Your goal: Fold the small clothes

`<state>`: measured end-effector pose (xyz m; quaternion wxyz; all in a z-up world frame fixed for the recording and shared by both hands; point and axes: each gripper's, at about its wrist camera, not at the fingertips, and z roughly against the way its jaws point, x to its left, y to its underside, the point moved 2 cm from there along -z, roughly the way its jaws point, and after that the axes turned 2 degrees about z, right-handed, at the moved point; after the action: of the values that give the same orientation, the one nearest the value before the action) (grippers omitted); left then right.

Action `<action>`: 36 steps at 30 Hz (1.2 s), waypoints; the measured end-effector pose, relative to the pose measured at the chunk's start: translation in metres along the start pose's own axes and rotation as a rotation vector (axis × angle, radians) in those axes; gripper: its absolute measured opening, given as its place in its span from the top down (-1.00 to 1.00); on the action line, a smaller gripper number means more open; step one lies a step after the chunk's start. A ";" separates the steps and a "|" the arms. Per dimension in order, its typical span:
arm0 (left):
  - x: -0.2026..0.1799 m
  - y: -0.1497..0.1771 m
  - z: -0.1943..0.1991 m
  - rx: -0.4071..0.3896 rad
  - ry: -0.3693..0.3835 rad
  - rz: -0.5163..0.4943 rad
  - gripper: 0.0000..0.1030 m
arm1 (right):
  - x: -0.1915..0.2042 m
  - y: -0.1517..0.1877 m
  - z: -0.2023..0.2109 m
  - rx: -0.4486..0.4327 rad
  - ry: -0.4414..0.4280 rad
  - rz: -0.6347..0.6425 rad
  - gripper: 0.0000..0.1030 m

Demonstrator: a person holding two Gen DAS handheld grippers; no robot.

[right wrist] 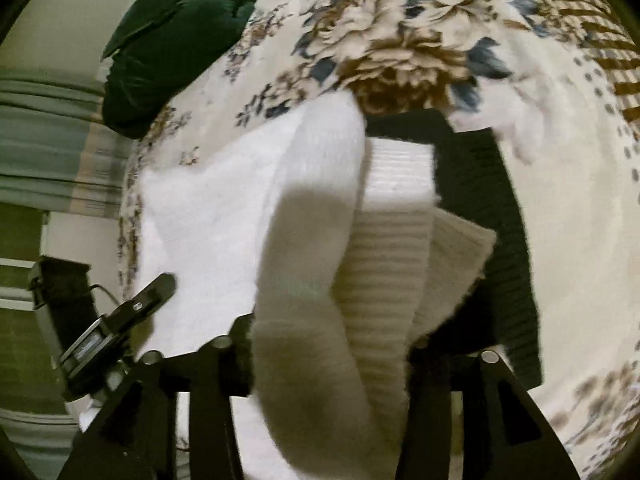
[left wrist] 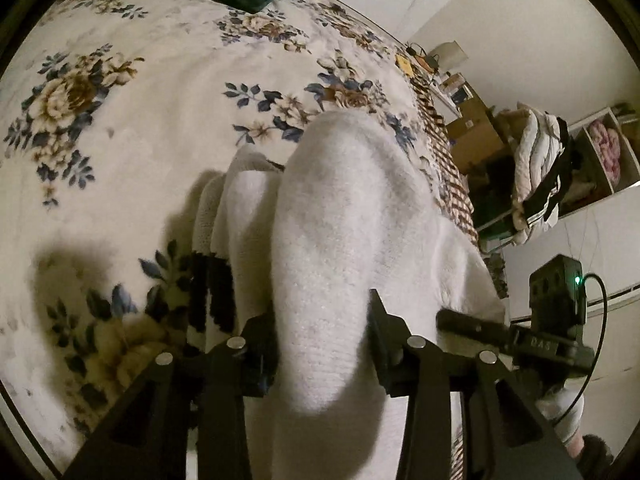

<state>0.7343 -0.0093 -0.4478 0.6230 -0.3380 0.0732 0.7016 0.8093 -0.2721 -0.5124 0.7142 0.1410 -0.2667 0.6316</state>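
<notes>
White sock (left wrist: 332,240) apparently hiding left tongs' (left wrist: 324,344) tips

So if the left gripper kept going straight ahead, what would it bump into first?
Probably the white sock: it lies between the left gripper fingers and stretches out ahead. The flowery blanket is underneath; depth is hard to judge.

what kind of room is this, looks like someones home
Most likely a bedroom in a home. The work surface is a bed under a floral blanket, a dark green pillow lies at its far end, and open shelves beside it hold folded bedding and clothes.
</notes>
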 end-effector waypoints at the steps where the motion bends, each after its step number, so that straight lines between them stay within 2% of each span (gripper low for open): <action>1: -0.002 0.000 0.002 -0.002 -0.012 -0.002 0.28 | -0.001 0.002 0.001 -0.005 0.023 0.003 -0.29; 3: -0.010 0.008 0.015 -0.030 -0.060 -0.036 0.24 | -0.001 0.010 0.012 -0.055 0.142 0.037 -0.44; 4: -0.013 0.008 0.019 -0.050 -0.113 -0.055 0.07 | -0.002 0.017 0.016 -0.079 0.191 0.058 -0.53; 5: -0.017 0.011 0.024 -0.064 -0.158 -0.073 -0.19 | 0.001 0.025 0.023 -0.102 0.253 0.079 -0.81; 6: -0.021 0.014 0.029 -0.075 -0.196 -0.089 -0.32 | 0.006 0.033 0.033 -0.134 0.323 0.092 -0.99; 8: -0.032 0.028 0.044 -0.111 -0.266 -0.129 -0.63 | 0.013 0.052 0.053 -0.188 0.418 0.110 -1.00; 9: -0.035 0.032 0.048 -0.121 -0.287 -0.142 -0.70 | 0.019 0.065 0.063 -0.225 0.490 0.119 -1.00; 10: -0.040 0.040 0.054 -0.138 -0.326 -0.160 -0.82 | 0.023 0.076 0.073 -0.246 0.521 0.126 -1.00; 13: -0.051 0.058 0.070 -0.160 -0.411 -0.178 -0.89 | 0.038 0.114 0.098 -0.299 0.594 0.148 -1.00; 23: -0.099 0.111 0.129 -0.201 -0.479 -0.210 -0.89 | 0.071 0.197 0.175 -0.363 0.596 0.184 -1.00; 36: -0.171 0.177 0.229 -0.295 -0.485 -0.222 -0.89 | 0.129 0.295 0.312 -0.478 0.571 0.251 -1.00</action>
<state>0.4821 -0.0681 -0.2327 0.6394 -0.2536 -0.2179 0.6924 0.4650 -0.2855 -0.2254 0.6894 -0.2446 -0.2122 0.6480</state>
